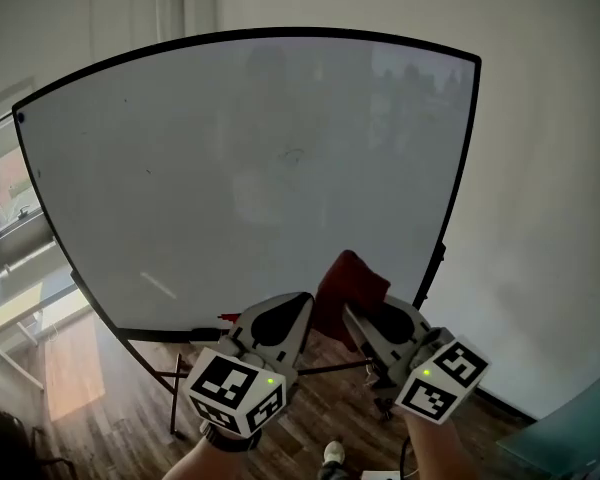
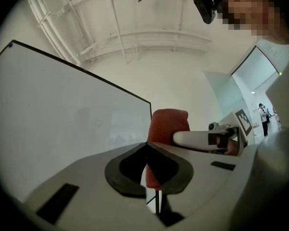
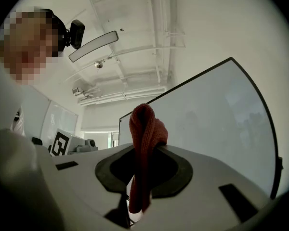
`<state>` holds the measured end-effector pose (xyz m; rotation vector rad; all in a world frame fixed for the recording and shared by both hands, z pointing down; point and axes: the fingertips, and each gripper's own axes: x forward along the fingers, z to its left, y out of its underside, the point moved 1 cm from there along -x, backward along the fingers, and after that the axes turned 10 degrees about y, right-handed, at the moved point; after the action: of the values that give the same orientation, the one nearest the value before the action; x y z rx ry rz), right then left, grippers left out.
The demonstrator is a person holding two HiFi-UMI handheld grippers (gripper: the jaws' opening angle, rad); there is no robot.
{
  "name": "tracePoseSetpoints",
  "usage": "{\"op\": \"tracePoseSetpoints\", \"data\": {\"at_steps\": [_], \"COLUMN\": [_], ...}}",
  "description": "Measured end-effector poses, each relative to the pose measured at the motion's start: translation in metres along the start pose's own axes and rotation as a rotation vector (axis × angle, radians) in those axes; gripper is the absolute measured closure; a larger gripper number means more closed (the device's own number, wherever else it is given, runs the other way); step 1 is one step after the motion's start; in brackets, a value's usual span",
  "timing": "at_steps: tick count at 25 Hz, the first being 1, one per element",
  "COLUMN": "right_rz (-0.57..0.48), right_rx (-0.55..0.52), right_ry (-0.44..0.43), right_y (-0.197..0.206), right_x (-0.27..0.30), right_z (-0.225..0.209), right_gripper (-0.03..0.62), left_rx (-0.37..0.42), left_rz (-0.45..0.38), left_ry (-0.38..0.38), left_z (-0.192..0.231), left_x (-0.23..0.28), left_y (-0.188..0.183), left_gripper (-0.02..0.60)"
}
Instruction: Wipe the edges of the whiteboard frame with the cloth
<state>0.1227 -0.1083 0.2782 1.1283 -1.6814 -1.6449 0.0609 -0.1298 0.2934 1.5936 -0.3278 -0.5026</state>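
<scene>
In the head view, both grippers are raised side by side before the lower edge of the whiteboard (image 1: 260,168), jaws pointed at it. The left gripper (image 1: 298,303) is set just left of the red cloth (image 1: 350,280), which is pinched by the right gripper (image 1: 355,310) inside the black frame (image 1: 460,168). A stand (image 1: 173,403) is seen below.

In the left gripper view, the jaws are pressed together at the tips. The red glimpsed through their slit seems to be the cloth beyond.

In the right gripper view, the cloth is clamped between the jaws and bunched above them.
</scene>
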Motion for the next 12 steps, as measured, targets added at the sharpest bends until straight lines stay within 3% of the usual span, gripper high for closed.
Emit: {"op": "tracePoseSetpoints", "data": {"at_steps": [7, 12], "right_rz": [-0.016, -0.06], "right_rx": [-0.033, -0.093], "right_ry": [-0.034, -0.062], "right_y": [-0.025, -0.073], "right_x": [0.069, 0.111], "right_z": [-0.096, -0.157], "right_gripper": [0.534, 0.534], "left_rx": [0.037, 0.085], "left_rz": [-0.017, -0.04], "left_ry": [-0.02, -0.024], "left_z": [0.066, 0.101], "left_x": [0.101, 0.175], "left_y": [-0.013, -0.042], "left_gripper": [0.572, 0.572]}}
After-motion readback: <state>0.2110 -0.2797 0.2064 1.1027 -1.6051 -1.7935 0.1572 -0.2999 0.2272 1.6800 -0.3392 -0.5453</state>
